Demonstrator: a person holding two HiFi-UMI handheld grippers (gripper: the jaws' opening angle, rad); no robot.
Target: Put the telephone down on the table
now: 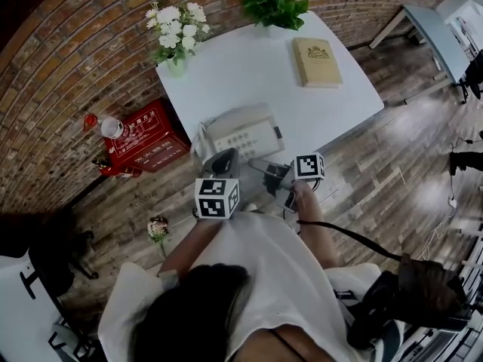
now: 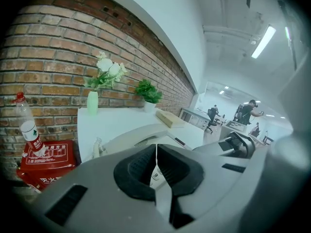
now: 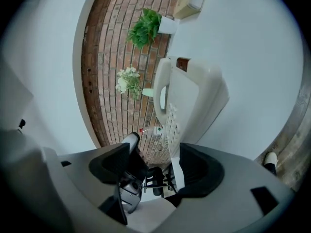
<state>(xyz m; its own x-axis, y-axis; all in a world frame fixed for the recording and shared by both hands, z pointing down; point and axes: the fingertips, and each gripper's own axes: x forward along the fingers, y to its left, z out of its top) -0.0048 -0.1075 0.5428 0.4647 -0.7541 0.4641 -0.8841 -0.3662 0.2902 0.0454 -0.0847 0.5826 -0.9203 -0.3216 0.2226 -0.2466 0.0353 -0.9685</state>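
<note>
The grey-white telephone [image 1: 243,133] rests flat on the white table [image 1: 249,66], at its near left edge, with the handset in its cradle. My left gripper [image 1: 223,161] hovers just in front of the phone's near side. In the left gripper view my left gripper [image 2: 156,171] is shut, pads together with nothing held, and the telephone [image 2: 146,139] lies right behind them. My right gripper [image 1: 269,172] is at the table's near edge, right of the phone. In the right gripper view my right gripper [image 3: 155,171] stands open and empty, with the telephone [image 3: 192,101] just ahead, untouched.
On the table are a tan book [image 1: 316,61], a vase of white flowers [image 1: 173,32] and a green plant [image 1: 273,6]. A red box [image 1: 147,138] with a water bottle [image 1: 106,125] stands on the wooden floor by the brick wall. Another table [image 1: 434,32] stands far right.
</note>
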